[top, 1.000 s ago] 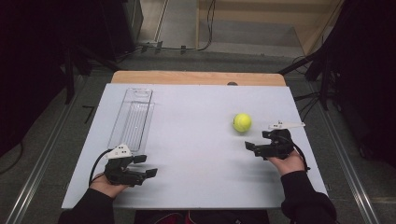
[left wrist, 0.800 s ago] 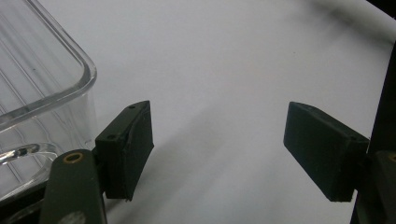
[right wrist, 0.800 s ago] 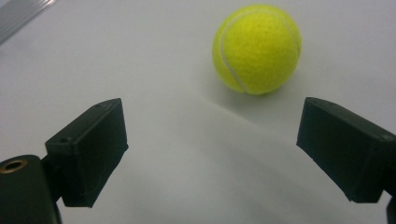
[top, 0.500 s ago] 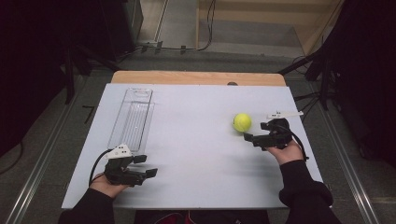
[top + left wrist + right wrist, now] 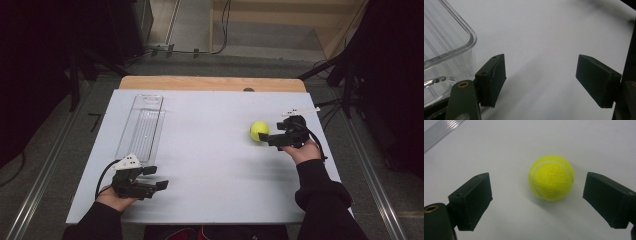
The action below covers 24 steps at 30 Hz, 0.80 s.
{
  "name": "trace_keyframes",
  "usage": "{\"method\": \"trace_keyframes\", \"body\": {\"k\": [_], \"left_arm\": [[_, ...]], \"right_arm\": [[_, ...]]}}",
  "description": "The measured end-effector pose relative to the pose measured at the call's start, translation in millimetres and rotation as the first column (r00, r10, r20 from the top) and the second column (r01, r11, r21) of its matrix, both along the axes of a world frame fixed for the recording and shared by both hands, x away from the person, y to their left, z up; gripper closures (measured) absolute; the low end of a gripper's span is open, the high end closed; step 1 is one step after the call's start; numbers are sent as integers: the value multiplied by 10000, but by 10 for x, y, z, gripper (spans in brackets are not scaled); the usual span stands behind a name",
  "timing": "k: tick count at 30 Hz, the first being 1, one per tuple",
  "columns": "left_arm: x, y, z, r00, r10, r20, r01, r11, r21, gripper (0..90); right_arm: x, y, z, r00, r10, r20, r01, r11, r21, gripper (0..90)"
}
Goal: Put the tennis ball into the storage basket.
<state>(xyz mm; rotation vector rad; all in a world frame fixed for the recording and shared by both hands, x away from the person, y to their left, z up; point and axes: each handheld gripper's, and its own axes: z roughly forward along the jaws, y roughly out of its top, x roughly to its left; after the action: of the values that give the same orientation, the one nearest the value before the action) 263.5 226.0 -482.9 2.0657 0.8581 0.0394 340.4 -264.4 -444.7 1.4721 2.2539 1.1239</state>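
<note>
Right gripper view puts the tennis ball [image 5: 551, 177] on the white table [image 5: 524, 140], just ahead of my right gripper [image 5: 537, 203], jaws spread wide, nothing held. My left gripper [image 5: 541, 82] rests released too, beside the clear tray [image 5: 446, 50].

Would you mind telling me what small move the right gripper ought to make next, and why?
Probably ease the right gripper a little farther forward, then close. In the right gripper view its jaws stand open on either side of the tennis ball, which lies on the white table just ahead of the pads and touches neither. Closing now might catch only the ball's near edge.
</note>
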Motion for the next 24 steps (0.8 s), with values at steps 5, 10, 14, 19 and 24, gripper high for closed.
{"method": "trace_keyframes", "body": {"k": [5,10,14,19,24], "left_arm": [[0,0,-2,10000,0,-3,0,10000,-13,244],[2,0,-5,10000,-17,-12,17,10000,-25,244],[3,1,-6,10000,-13,-10,13,10000,-28,244],[4,0,-6,10000,-31,-21,31,10000,-16,244],[3,-1,-8,10000,-33,-43,33,10000,-23,244]], "right_arm": [[106,29,12,9999,51,-113,-51,10000,-11,69],[215,62,19,9997,54,-229,-55,10000,-49,69],[312,75,29,9999,-52,-143,52,10000,-36,69],[439,106,21,9999,-89,-137,87,9999,-112,69],[532,156,-16,9995,-209,-243,207,9997,-101,69]]}}
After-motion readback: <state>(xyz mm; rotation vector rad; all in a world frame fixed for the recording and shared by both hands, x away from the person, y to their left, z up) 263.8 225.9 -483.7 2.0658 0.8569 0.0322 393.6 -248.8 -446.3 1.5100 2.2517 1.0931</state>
